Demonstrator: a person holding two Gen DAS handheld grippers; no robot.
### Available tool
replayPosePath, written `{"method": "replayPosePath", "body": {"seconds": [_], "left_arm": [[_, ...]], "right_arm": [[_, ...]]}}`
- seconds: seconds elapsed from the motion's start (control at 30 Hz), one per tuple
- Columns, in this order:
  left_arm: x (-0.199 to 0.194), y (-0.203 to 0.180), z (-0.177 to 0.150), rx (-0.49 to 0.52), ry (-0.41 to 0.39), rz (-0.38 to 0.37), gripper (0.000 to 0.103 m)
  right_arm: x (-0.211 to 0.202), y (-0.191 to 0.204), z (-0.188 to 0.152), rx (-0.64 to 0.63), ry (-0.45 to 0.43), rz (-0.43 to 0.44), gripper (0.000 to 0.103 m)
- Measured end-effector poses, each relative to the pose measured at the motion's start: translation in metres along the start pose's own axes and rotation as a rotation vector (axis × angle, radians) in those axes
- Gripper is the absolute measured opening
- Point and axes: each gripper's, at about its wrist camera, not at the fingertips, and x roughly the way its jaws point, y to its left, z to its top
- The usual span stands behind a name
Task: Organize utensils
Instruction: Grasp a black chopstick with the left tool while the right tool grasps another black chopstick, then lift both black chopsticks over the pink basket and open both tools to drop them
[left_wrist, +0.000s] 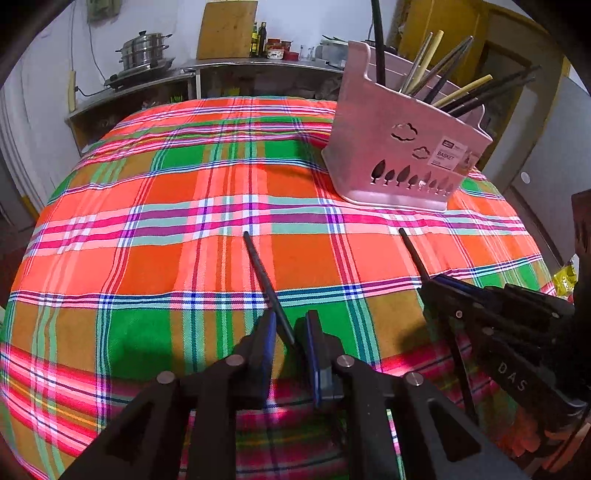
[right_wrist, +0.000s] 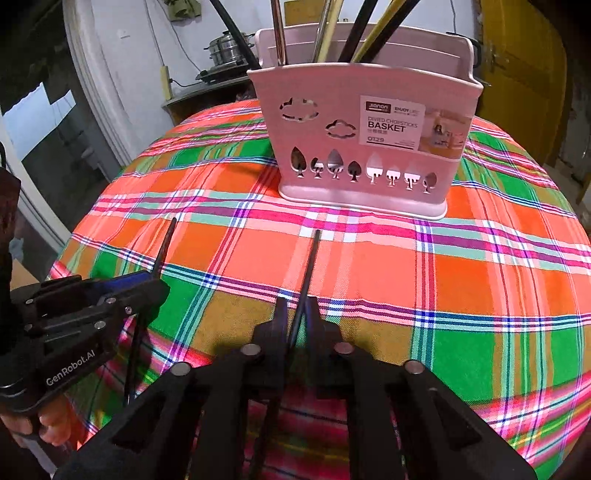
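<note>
Both grippers are down low over the table, each one clamped on a single black chopstick. The left gripper has its blue pads squeezed onto the left chopstick, which sticks out forward and a bit to the left, tip hanging over the plaid cloth. The right gripper is pinched tight on the right chopstick too, with that one pointing almost straight at the basket. No earlier shot to compare, so that's just how they sit.

From the left camera you can see the right gripper off to the side, near the lower right edge, chopstick poking out of it. From the right camera the left gripper shows at the lower left, with fingers of a hand wrapped under its handle.

The pink basket stands upright on the cloth, past both chopstick tips and not touching either. It's already stuffed with chopsticks, black, yellow and metal ones, all leaning out at angles. It has cloud and tree cutouts and a label on the front.

Behind the table there's a counter with a steamer pot, a wooden board leaning on the wall, and some bottles.
</note>
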Motion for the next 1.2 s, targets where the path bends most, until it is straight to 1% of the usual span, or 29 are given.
{"method": "replayPosePath", "body": {"seconds": [0.17, 0.23, 0.3, 0.5, 0.83, 0.9, 1.03, 1.2], "left_arm": [[-0.002, 0.002, 0.001, -0.014, 0.001, -0.023, 0.011], [-0.003, 0.001, 0.001, -0.018, 0.001, -0.037, 0.007], [-0.006, -0.001, 0.002, -0.012, -0.005, -0.040, 0.005], [-0.026, -0.010, 0.011, 0.011, -0.043, -0.061, 0.005], [-0.089, -0.028, 0.036, 0.070, -0.186, -0.105, 0.005], [-0.100, -0.034, 0.042, 0.082, -0.217, -0.114, 0.005], [-0.117, -0.042, 0.055, 0.102, -0.273, -0.126, 0.005], [-0.130, -0.051, 0.066, 0.129, -0.333, -0.134, 0.005]], "right_arm": [[-0.003, -0.006, -0.001, 0.014, -0.001, 0.029, 0.006], [-0.006, -0.006, 0.001, 0.014, -0.009, 0.035, 0.006], [-0.012, -0.006, 0.002, 0.012, -0.024, 0.044, 0.006], [-0.038, -0.006, 0.011, -0.004, -0.085, 0.065, 0.006], [-0.102, -0.009, 0.032, -0.007, -0.249, 0.085, 0.006], [-0.106, -0.005, 0.037, -0.008, -0.276, 0.084, 0.006], [-0.123, -0.008, 0.043, -0.009, -0.325, 0.079, 0.006], [-0.141, -0.011, 0.049, -0.005, -0.384, 0.077, 0.006]]}}
